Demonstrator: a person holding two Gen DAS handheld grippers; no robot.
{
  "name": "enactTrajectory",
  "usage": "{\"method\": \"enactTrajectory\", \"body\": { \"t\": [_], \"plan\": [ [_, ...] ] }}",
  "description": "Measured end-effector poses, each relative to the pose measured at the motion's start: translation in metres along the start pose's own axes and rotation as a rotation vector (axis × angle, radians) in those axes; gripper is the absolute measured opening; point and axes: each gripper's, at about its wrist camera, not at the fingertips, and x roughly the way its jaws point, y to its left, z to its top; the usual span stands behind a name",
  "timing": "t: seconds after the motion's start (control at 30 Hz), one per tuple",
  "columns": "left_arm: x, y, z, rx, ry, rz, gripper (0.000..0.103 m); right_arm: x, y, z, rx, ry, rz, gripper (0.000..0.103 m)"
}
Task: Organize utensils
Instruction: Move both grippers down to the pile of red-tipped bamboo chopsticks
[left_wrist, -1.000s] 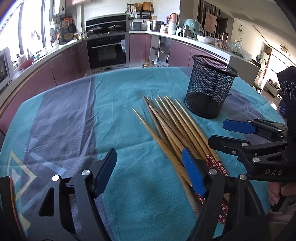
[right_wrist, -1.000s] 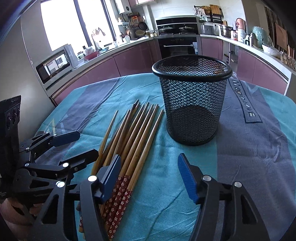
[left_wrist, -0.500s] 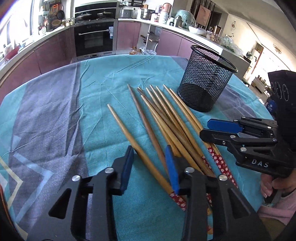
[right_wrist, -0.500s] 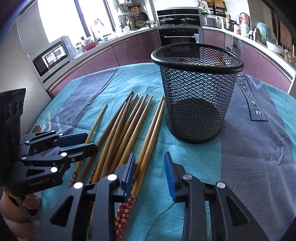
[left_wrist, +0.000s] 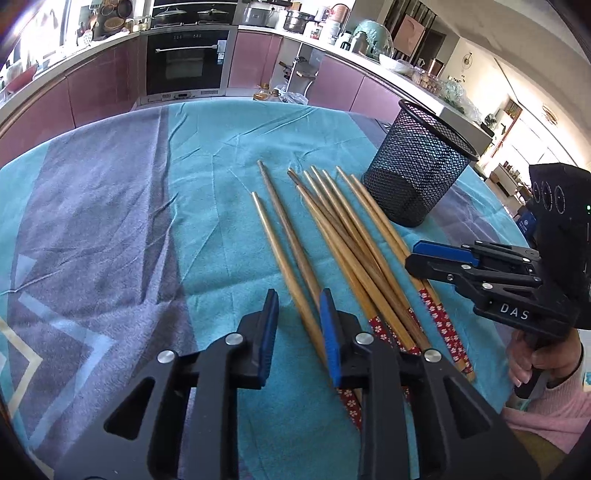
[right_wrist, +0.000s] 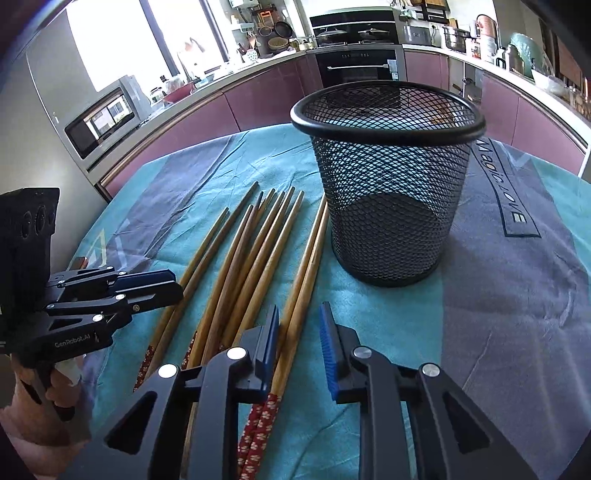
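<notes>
A: Teal tablecloth (left_wrist: 155, 332), kitchen behind. Status?

B: Nothing sorted yet, I judge. Nearest me, left gripper (left_wrist: 295, 332) is part-spread, straddling the two outermost chopsticks, not pinching. Right gripper (right_wrist: 297, 343) is likewise spread over another pair. Chopsticks (right_wrist: 255, 251) all lie flat; beyond them the mesh holder (right_wrist: 388, 184) stands empty.

A: So every stick remains.

We see long brown wooden chopsticks (left_wrist: 343, 240) with red flower-patterned ends lying flat on the blue cloth, fanned out side by side, thin tips pointing away from us. Just beside them stands a round black wire-mesh cup (right_wrist: 388, 177), upright, with nothing inside it.
</notes>
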Motion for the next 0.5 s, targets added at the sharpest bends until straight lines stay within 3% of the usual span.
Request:
{"method": "enactTrajectory", "body": {
  "t": [0.5],
  "plan": [
    [0.0037,-0.0032,0.0077,0.039,0.017,0.048,0.028,-0.0076,-0.0097,-0.0011,0.018,-0.013,-0.01,0.016]
  ]
}}
